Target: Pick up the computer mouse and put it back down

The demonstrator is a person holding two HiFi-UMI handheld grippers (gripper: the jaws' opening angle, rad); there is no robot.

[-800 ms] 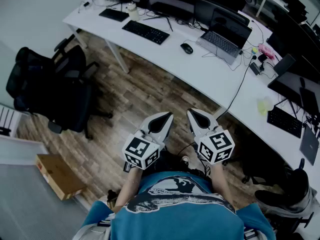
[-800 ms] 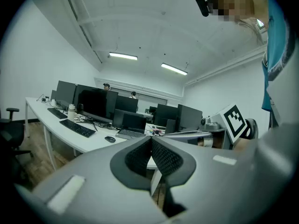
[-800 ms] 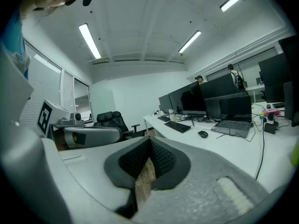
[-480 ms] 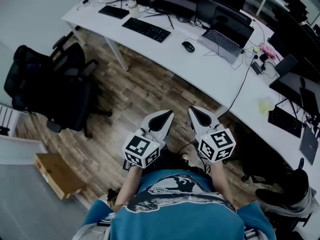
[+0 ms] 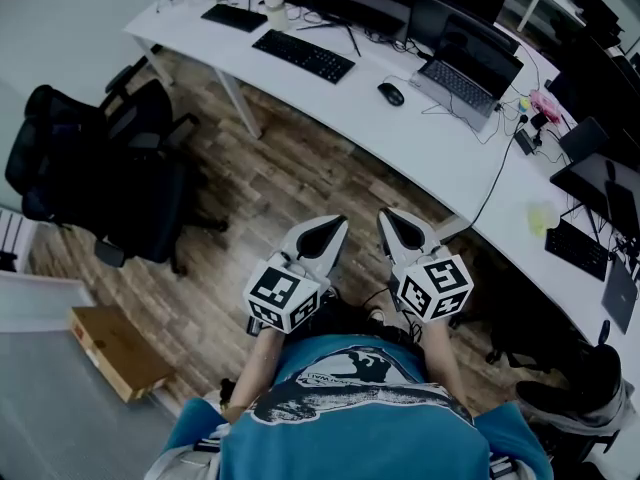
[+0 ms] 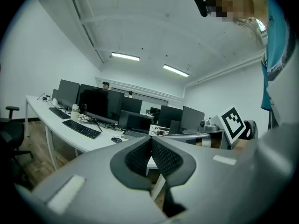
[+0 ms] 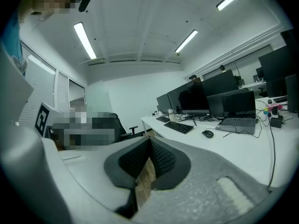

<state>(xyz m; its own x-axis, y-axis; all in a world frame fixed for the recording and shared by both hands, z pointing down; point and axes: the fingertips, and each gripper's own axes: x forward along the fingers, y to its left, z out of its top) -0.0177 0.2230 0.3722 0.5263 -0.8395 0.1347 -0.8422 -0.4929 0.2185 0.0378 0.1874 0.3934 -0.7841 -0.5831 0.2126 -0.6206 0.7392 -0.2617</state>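
Note:
A black computer mouse (image 5: 391, 93) lies on the long white desk (image 5: 400, 138), left of an open laptop (image 5: 462, 76). It also shows small in the left gripper view as the mouse (image 6: 117, 140) and in the right gripper view as the mouse (image 7: 207, 133). Both grippers are held side by side close to the person's body, over the wooden floor and well short of the desk. My left gripper (image 5: 335, 223) is shut with nothing in it. My right gripper (image 5: 385, 216) is shut and empty too. Their pads meet in both gripper views.
A black keyboard (image 5: 303, 56), monitors and cables sit on the desk near the mouse. Black office chairs (image 5: 100, 173) stand at the left. A cardboard box (image 5: 118, 350) lies on the floor at the lower left. More desks with a second keyboard (image 5: 580, 248) run along the right.
The desk and mouse have slid slightly right and down in the head view as the head turned. Both grippers keep their place, shut.

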